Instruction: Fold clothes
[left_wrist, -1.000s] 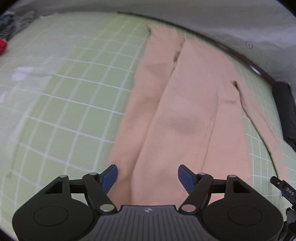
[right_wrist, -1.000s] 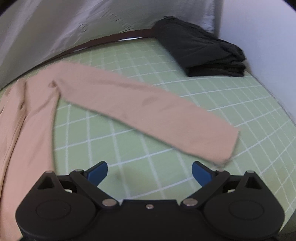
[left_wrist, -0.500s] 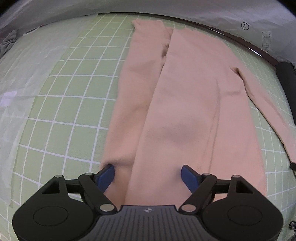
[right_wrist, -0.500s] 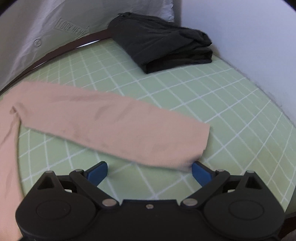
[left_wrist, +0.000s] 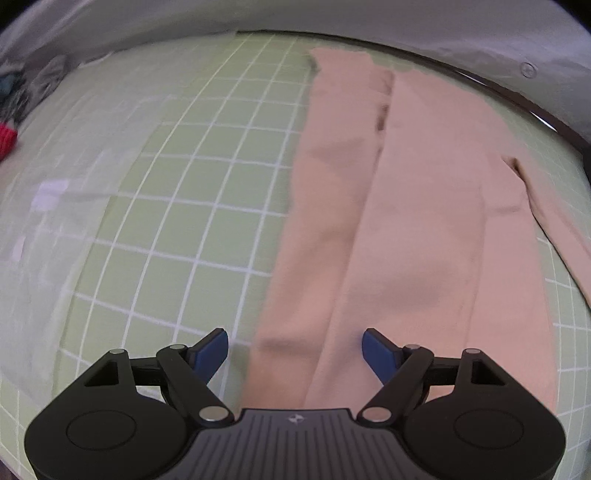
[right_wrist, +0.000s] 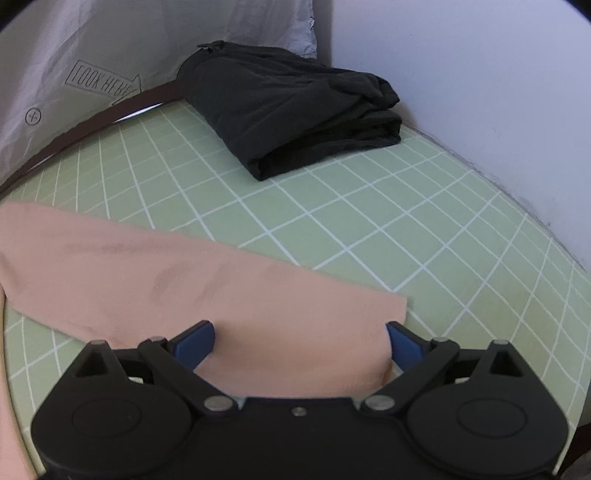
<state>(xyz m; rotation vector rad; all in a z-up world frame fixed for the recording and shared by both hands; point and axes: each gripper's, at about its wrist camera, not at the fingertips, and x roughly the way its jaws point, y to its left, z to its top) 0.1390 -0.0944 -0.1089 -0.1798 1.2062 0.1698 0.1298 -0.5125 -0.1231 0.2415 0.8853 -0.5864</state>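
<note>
The peach top (left_wrist: 413, 236) is lying flat on the green grid mat (left_wrist: 192, 206), one sleeve (right_wrist: 207, 284) stretched out toward a folded black garment (right_wrist: 291, 107). The left gripper (left_wrist: 295, 345) has just been opening, jaws spread over the hem end. The right gripper (right_wrist: 299, 341) is wide too, straddling the sleeve cuff, not pinching.

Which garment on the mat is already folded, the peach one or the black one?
The black garment: it sits as a compact layered bundle by the wall. The peach garment lies flat, its sleeve stretched out between the open right gripper jaws.
</note>
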